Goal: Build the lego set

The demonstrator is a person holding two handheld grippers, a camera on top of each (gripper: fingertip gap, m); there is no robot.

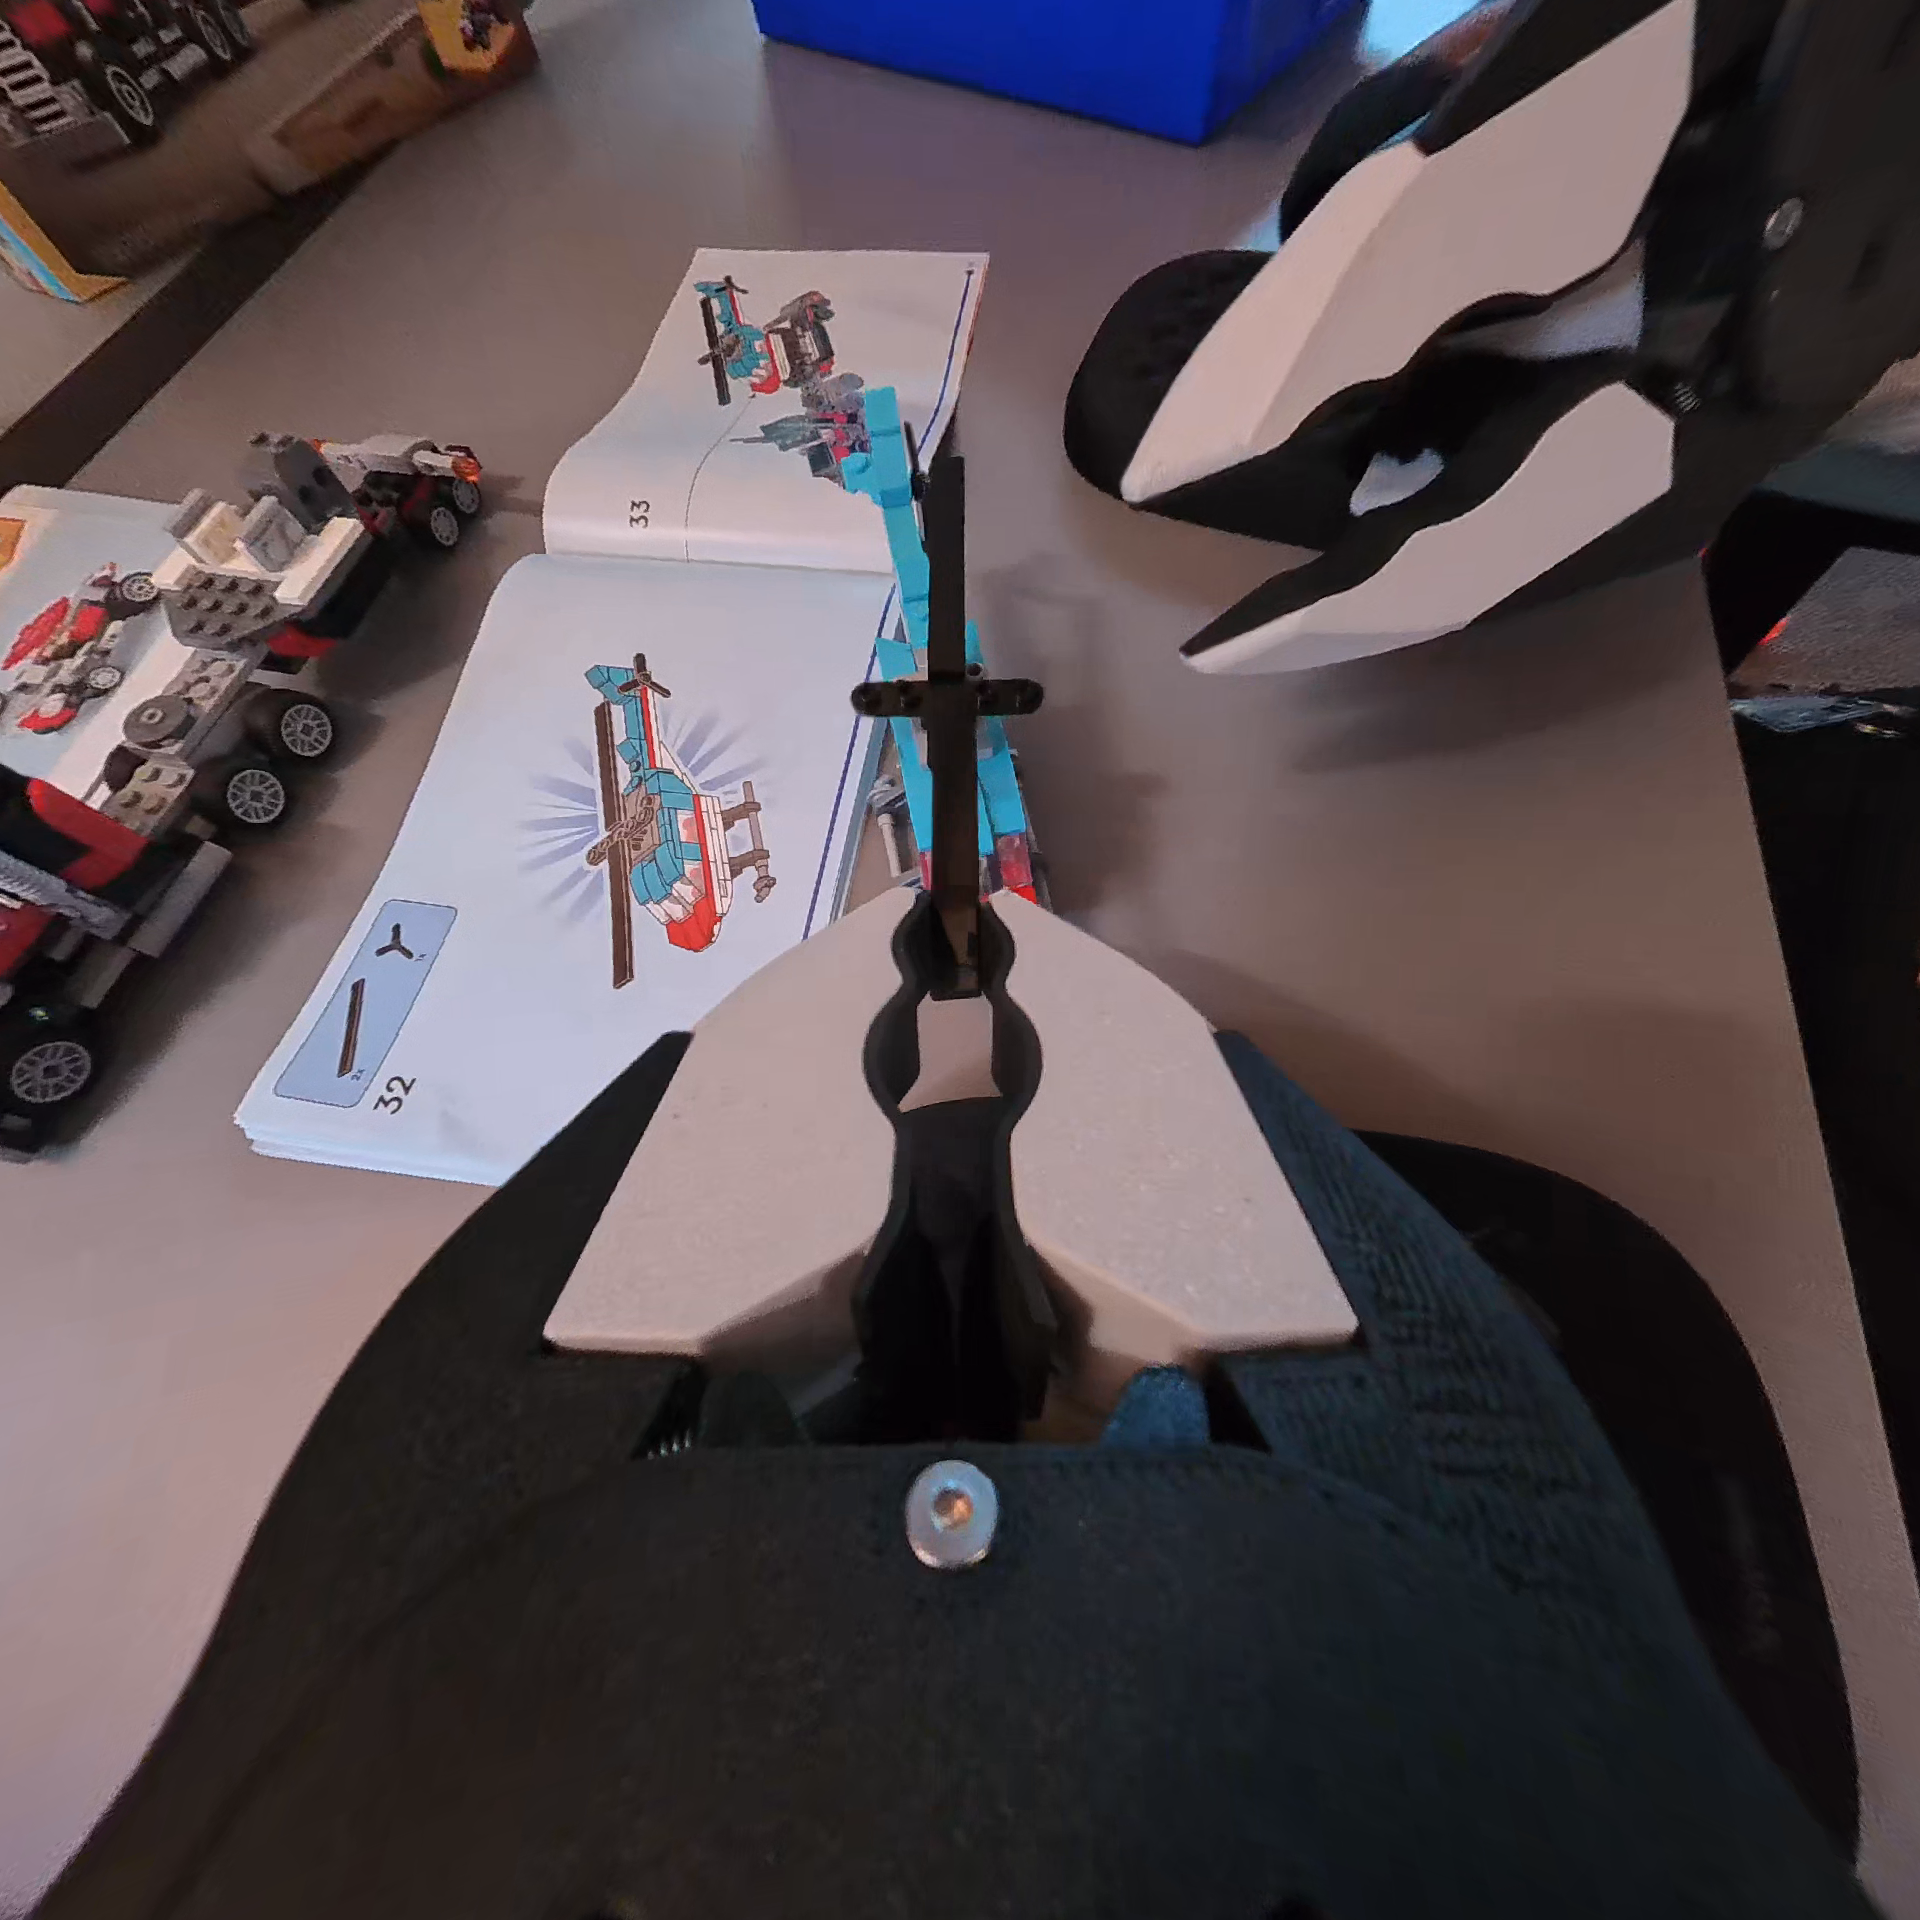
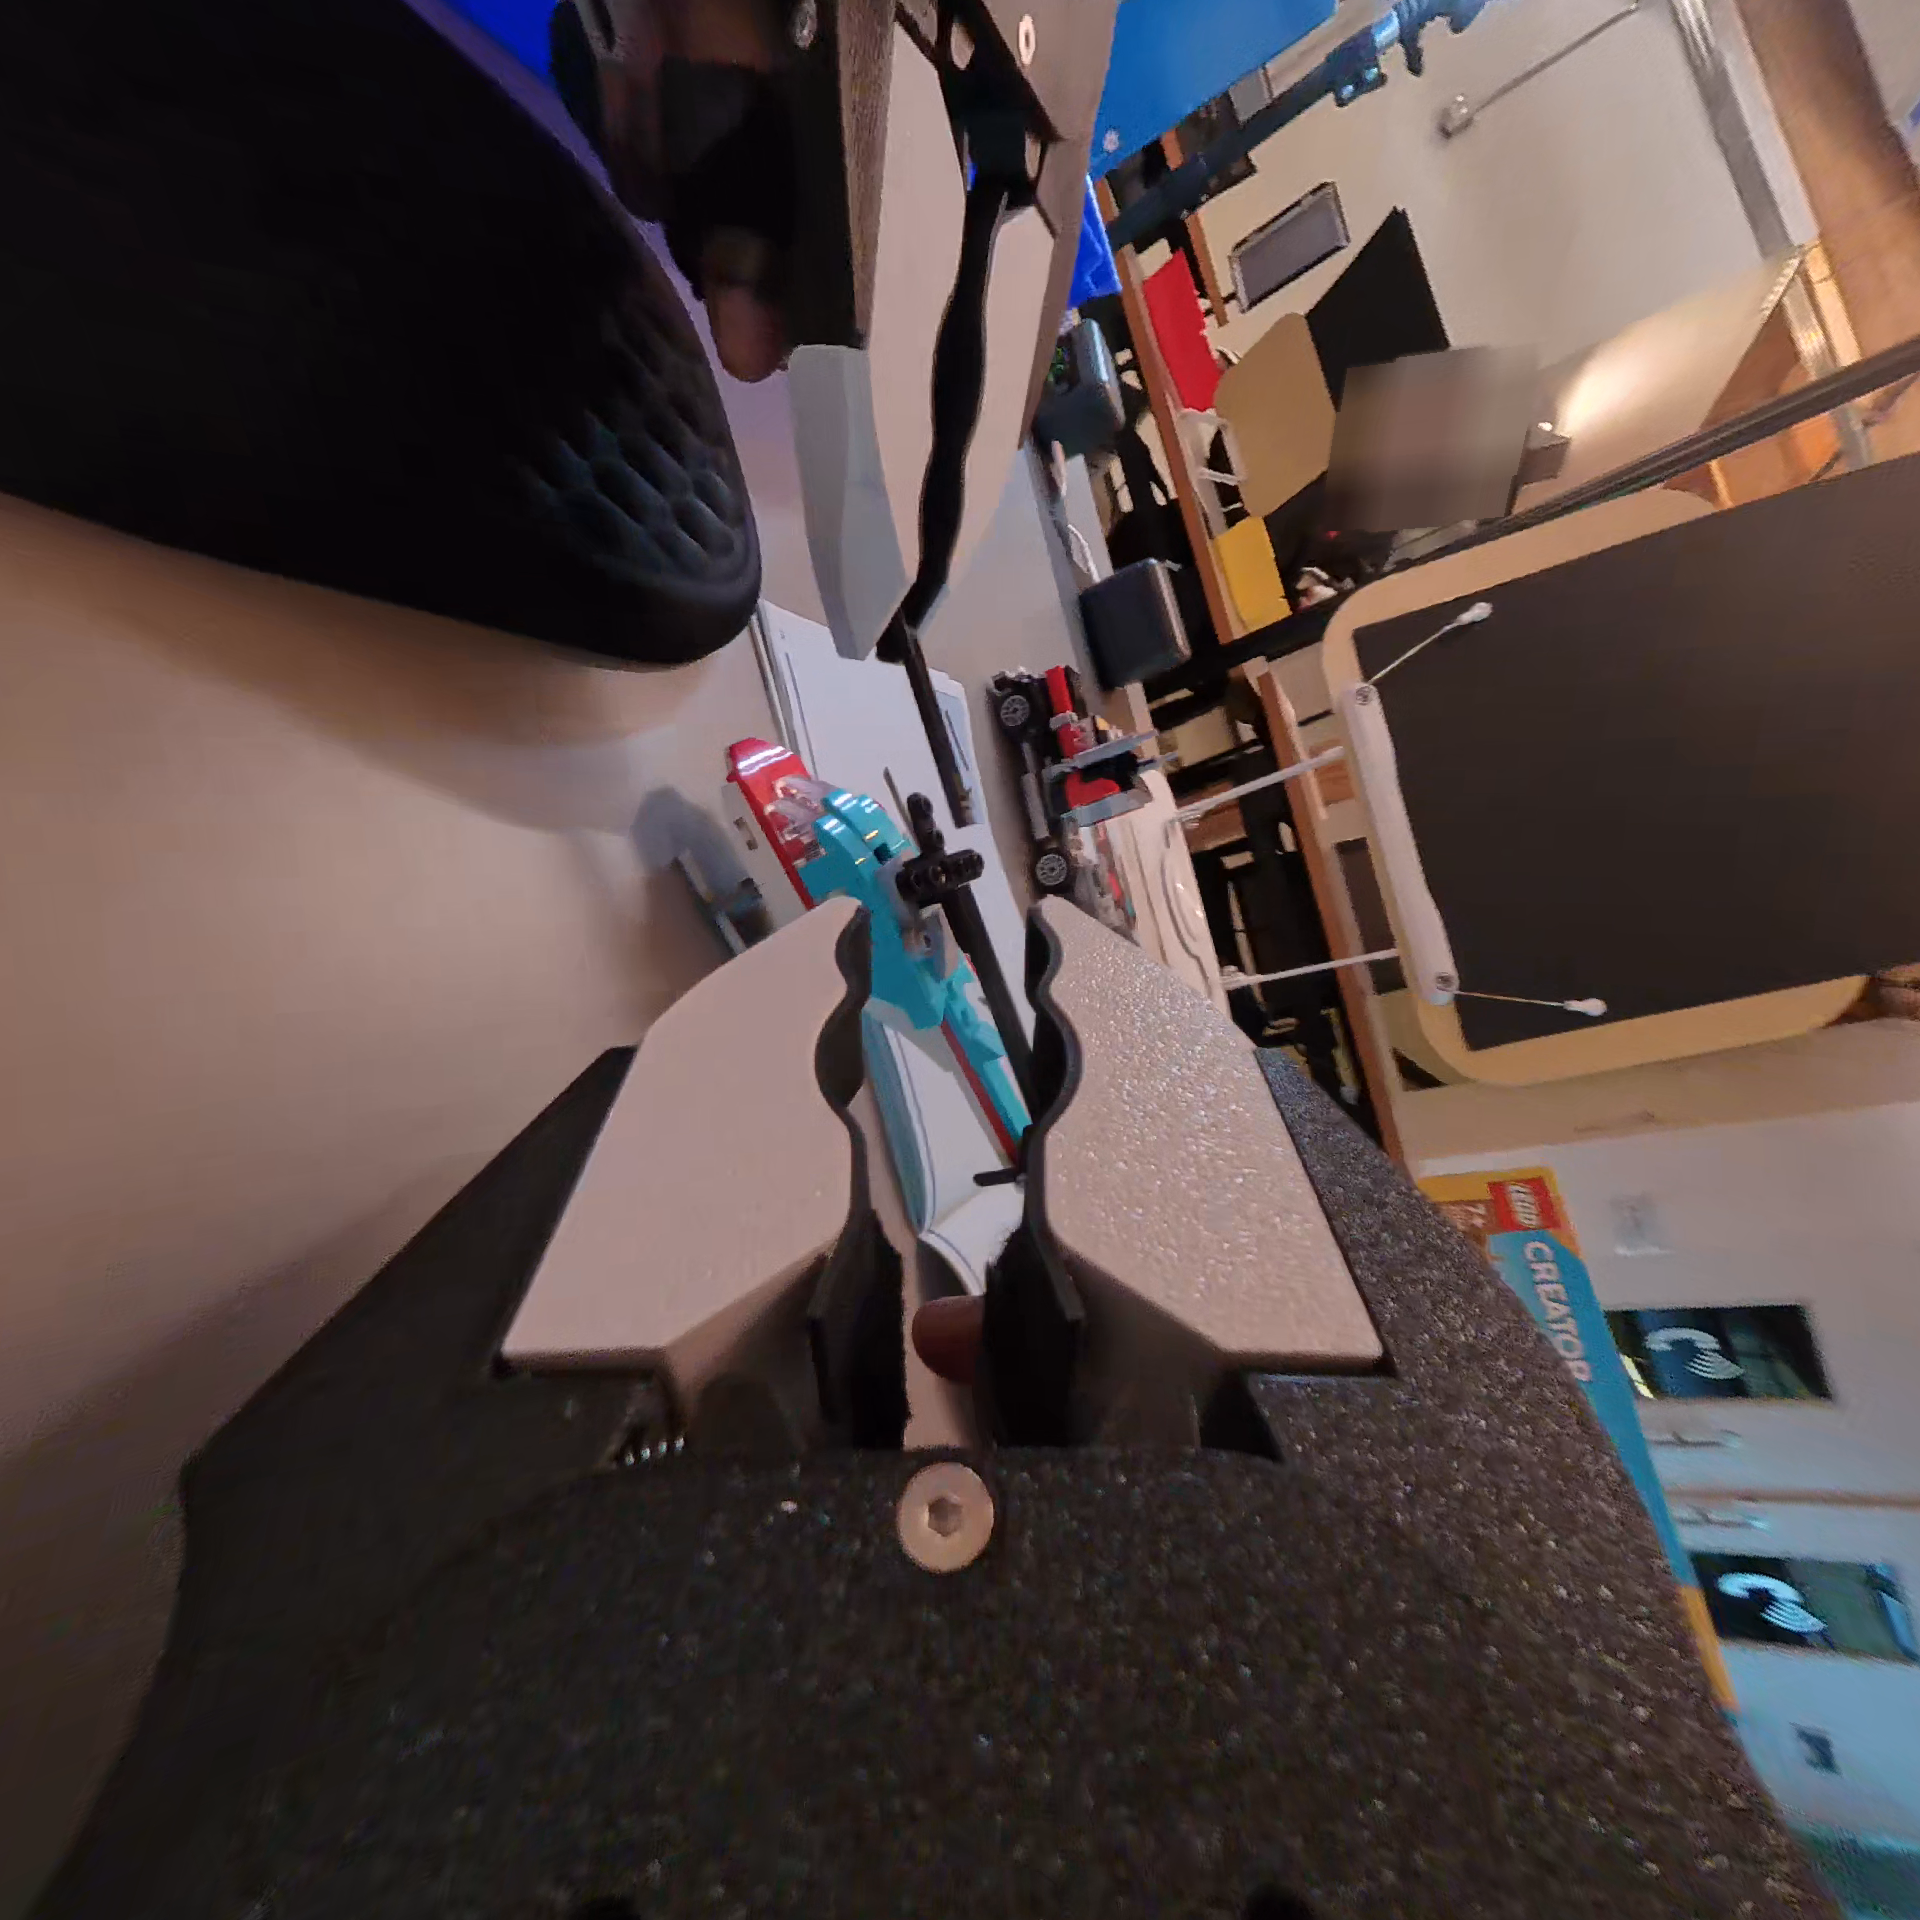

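My left gripper (image 1: pixel 951 920) is shut on one end of a long black rotor blade (image 1: pixel 951 821). The blade points away from me to the black rotor hub (image 1: pixel 894 698) on top of the turquoise, white and red helicopter (image 1: pixel 896 520), which lies on the grey table. A second black blade runs on past the hub. My right gripper (image 1: pixel 1158 571) is open and empty, up to the right of the helicopter. In the right wrist view my right gripper (image 2: pixel 945 914) frames the helicopter's tail (image 2: pixel 914 997). The left gripper (image 2: pixel 904 623) holds the blade (image 2: pixel 940 727) just short of the hub (image 2: pixel 940 862).
An open instruction booklet (image 1: pixel 623 831) lies left of and under the helicopter. Built lego trucks (image 1: pixel 239 665) stand further left. A blue bin (image 1: pixel 1039 52) and lego boxes (image 1: pixel 62 260) sit at the back. The table edge (image 1: pixel 1745 831) runs along the right.
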